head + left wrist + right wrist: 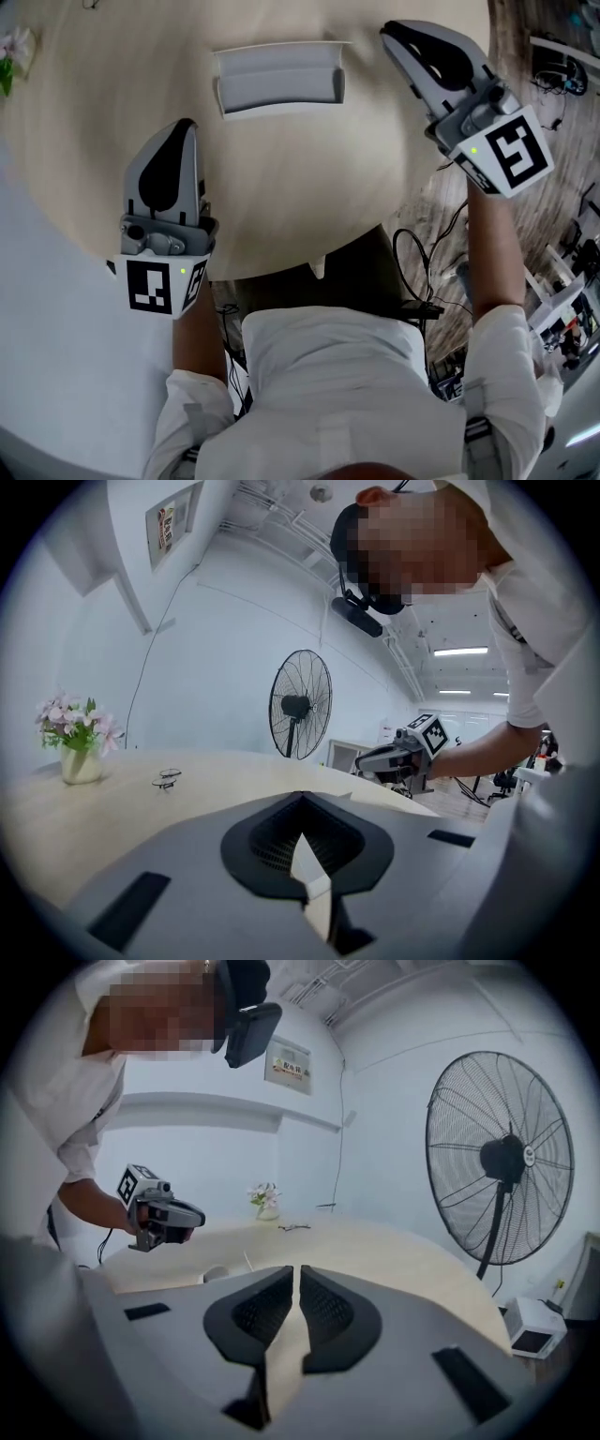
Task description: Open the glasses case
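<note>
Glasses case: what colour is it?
The glasses case is light grey; the head view shows it best.

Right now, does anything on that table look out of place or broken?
Nothing looks damaged or spilled. The glasses case lies open and seemingly empty; the glasses sit apart, nearer the flower vase.

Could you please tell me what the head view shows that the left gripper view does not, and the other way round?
Only the head view shows the grey glasses case, which appears to lie open on the table, with the left gripper beside it and apart from it. Only the left gripper view shows the standing fan against the far wall. Both show the table, the flowers and the right gripper, held clear of the case.
</note>
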`<state>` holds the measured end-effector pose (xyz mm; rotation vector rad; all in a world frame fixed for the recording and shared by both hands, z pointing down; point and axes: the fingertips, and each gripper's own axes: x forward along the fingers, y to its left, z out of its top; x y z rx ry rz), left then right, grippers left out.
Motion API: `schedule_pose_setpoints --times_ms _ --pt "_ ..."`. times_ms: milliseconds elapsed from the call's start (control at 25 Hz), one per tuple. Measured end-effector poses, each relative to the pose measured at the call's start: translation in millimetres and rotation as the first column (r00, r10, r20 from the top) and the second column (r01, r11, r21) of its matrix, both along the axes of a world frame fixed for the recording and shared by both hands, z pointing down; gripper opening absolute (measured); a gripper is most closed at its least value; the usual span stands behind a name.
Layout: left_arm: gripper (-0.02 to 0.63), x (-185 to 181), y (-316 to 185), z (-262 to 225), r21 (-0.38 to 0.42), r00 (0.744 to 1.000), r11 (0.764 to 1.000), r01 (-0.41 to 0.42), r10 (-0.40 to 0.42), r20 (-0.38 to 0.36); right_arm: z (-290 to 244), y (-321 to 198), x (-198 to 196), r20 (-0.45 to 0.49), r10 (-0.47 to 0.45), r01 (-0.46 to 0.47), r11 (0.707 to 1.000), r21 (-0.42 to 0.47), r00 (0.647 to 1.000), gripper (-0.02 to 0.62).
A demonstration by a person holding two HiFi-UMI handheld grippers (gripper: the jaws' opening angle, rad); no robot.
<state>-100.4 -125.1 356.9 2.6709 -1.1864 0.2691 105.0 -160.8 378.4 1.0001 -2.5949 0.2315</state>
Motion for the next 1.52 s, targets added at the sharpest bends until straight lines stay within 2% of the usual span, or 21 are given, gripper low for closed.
schedule_pose_setpoints --times_ms 120,240,320,400,520,640,800,920,1000,1280,1520 --pt "0.011 -3.3 -3.4 -23.6 0.037 0.999 0.999 -0.019 0.02 -0.033 -38.5 4.7 7.3 0.044 0.103 -0.106 0.992 0.068 0.994 0.034" --pt "0.011 -20.0 -4.2 -57.1 0.072 0.998 0.997 -0.022 0.027 -0.064 -87.0 15.2 1.2 0.13 0.247 -0.262 0.958 0.114 0.96 0.034" --pt "0.011 -31.8 -1.3 -85.3 0.084 0.996 0.996 -0.023 0.03 -0.086 -122.8 28.7 1.0 0.203 0.347 -0.376 0.917 0.129 0.916 0.034" --pt "0.011 -43.1 2.7 -116.4 0.102 0.993 0.994 -0.035 0.046 -0.111 -159.3 45.7 3.6 0.279 0.432 -0.483 0.864 0.146 0.858 0.034" --pt "0.011 -60.9 13.7 -164.1 0.145 0.988 0.987 -0.063 0.082 -0.128 -210.6 78.4 5.0 0.343 0.508 -0.588 0.786 0.189 0.79 0.032" --pt "0.011 -78.8 34.1 -208.9 0.181 0.983 0.98 -0.088 0.115 -0.143 -254.7 116.3 1.6 0.357 0.545 -0.638 0.734 0.234 0.759 0.032" --pt "0.011 -100.4 58.9 -250.4 0.227 0.981 0.97 -0.089 0.125 -0.149 -288.5 151.8 -5.4 0.416 0.555 -0.678 0.691 0.252 0.72 0.032" --pt "0.011 -108.0 86.4 -268.9 0.235 0.984 0.97 -0.063 0.099 -0.146 -290.7 178.5 -7.9 0.449 0.552 -0.688 0.688 0.229 0.702 0.032" --pt "0.011 -106.8 107.9 -277.7 0.228 0.986 0.973 -0.04 0.075 -0.146 -287.9 200.7 -7.8 0.444 0.552 -0.683 0.697 0.219 0.706 0.032" --pt "0.011 -98.6 178.0 -280.9 0.219 0.99 0.974 0.05 -0.02 -0.137 -253.9 256.1 -16.2 0.397 0.504 -0.601 0.781 0.17 0.767 0.031" --pt "0.011 -87.4 238.7 -262.3 0.198 0.988 0.975 0.097 -0.071 -0.135 -240.6 305.1 -24.2 0.374 0.441 -0.527 0.833 0.169 0.816 0.029"
